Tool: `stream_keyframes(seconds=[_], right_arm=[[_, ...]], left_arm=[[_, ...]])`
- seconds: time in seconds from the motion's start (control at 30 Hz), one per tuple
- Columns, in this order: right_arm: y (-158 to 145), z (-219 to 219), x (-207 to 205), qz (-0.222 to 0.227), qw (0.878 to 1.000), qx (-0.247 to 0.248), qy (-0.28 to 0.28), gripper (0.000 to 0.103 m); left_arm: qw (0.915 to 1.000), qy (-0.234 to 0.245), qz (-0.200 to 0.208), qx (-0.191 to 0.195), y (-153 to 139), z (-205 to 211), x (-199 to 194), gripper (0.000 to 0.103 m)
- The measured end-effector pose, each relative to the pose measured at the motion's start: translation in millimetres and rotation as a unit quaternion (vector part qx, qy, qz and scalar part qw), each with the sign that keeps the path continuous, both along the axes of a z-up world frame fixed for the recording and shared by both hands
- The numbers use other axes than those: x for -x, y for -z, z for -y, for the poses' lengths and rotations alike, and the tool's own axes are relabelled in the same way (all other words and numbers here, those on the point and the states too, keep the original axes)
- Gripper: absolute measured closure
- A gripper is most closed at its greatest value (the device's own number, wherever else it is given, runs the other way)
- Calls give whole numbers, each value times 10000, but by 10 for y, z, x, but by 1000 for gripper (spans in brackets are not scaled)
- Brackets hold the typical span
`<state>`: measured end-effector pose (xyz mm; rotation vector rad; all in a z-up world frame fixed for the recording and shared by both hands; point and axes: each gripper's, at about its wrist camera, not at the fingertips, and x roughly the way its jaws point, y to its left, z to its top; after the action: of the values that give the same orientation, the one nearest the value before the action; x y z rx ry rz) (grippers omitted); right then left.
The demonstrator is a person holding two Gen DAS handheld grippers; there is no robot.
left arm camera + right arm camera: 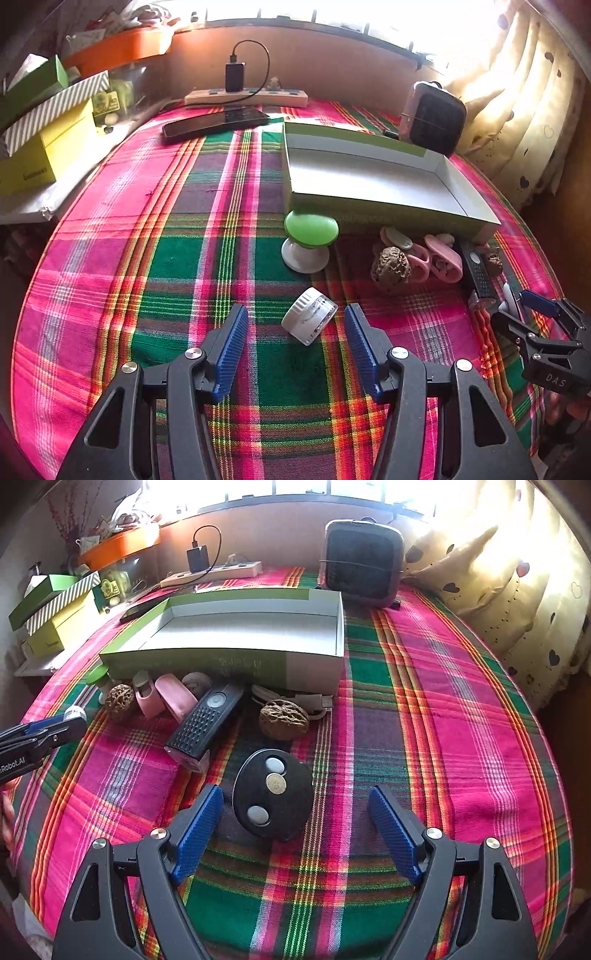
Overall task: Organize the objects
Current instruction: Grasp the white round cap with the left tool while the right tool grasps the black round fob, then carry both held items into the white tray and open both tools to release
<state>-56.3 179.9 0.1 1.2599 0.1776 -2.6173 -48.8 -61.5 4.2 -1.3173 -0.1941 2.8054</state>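
Two walnuts (283,719), one empty box (236,635), three coins on one black dish (273,797). Both claws, left (295,328) and right (295,819), gape open, holding nothing; bare cloth right of the box.

The window (295,487) up top is totally blown out, can't see anything through it. The print on the green tray (240,664) front wall is too blurry to read, same for the label on the yellow box (35,173). In the right wrist view the green knob thing (96,675) is half tucked behind the tray corner, and the phone (142,609) is mostly hidden behind the tray's far wall. The left gripper (48,731) is cut off by the frame edge there, so only one blue finger shows. Stuff in the orange bin (122,48) is just dark clutter.
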Motion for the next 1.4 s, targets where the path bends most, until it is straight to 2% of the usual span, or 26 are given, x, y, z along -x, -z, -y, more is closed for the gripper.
stream_keyframes(seconds=[0.13, 0.37, 0.6, 0.63, 1.13, 1.4], right_arm=[[-12, -13, 15, -15, 10000, 12, 57, 33], [-23, 0, -4, -70, 10000, 6, 22, 48], [-34, 17, 0, -90, 10000, 20, -34, 64], [-32, 19, -4, -95, 9999, 8, -39, 64], [-61, 17, 0, -129, 9999, 22, -40, 64], [-219, 46, 36, -291, 9995, 98, -103, 64]], left_arm=[[9999, 69, -15, 112, -1, -22, 20, 52], [10000, 28, 3, 73, -11, 14, 31, 71], [10000, 13, 23, 46, -10, 20, 37, 82], [10000, 14, 22, 45, -10, 20, 37, 86], [10000, 29, 15, 27, -15, 11, 41, 86], [9999, 125, -104, -9, -162, -33, 75, 86]])
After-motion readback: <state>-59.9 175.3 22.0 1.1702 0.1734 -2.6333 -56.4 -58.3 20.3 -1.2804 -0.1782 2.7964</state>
